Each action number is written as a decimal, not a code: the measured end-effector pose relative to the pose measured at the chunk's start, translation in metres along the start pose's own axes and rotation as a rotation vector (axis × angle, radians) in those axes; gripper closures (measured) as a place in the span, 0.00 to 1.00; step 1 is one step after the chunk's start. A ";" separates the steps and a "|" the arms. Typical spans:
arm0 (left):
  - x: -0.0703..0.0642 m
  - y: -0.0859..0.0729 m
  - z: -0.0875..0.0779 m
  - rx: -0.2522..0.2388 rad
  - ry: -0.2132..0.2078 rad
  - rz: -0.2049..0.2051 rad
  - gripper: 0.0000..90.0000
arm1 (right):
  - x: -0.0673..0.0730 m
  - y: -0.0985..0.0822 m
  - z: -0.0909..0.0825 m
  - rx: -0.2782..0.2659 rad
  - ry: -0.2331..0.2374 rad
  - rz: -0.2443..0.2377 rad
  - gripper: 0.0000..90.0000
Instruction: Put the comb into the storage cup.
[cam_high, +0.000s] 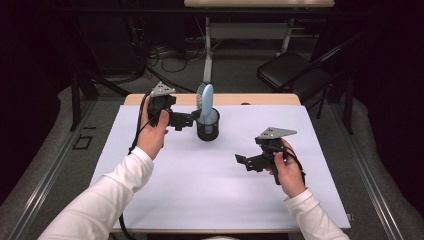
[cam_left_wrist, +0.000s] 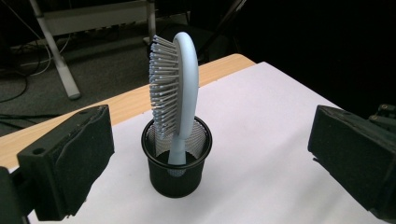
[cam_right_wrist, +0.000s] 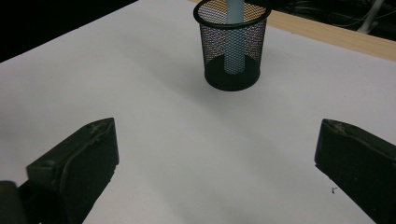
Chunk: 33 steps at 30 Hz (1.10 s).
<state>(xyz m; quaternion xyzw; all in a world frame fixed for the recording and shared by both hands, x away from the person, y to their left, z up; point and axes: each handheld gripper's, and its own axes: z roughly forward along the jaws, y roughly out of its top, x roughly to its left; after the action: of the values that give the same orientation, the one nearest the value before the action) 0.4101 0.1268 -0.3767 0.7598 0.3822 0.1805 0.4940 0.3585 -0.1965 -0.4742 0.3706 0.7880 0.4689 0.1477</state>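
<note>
Left gripper (cam_high: 192, 120), jaws spread wide and empty, faces a pale-blue hairbrush (cam_left_wrist: 180, 93) standing in a black mesh cup (cam_left_wrist: 176, 163) at frame centre; right gripper (cam_high: 243, 161) hovers lower right, jaws equally wide, holding nothing.

At the upper right of your high view a black chair (cam_high: 292, 70) stands on the floor, beyond the desk (cam_high: 220, 175). Cables (cam_high: 170, 55) lie tangled at upper centre, beside a pale table leg (cam_high: 207, 47).
</note>
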 end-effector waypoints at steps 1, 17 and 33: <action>0.000 -0.001 -0.001 0.004 -0.002 0.003 0.01 | 0.001 0.000 -0.002 -0.002 -0.010 -0.004 0.00; -0.004 -0.042 -0.018 0.006 -0.055 0.025 0.01 | 0.000 -0.016 -0.032 -0.012 -0.076 -0.019 0.00; 0.014 -0.105 -0.027 0.004 -0.053 -0.028 0.01 | -0.002 -0.031 -0.046 -0.024 -0.119 0.025 0.00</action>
<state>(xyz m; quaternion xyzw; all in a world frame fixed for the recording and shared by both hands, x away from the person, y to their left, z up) 0.3597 0.1769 -0.4592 0.7599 0.3800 0.1524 0.5048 0.3200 -0.2358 -0.4770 0.4057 0.7676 0.4572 0.1928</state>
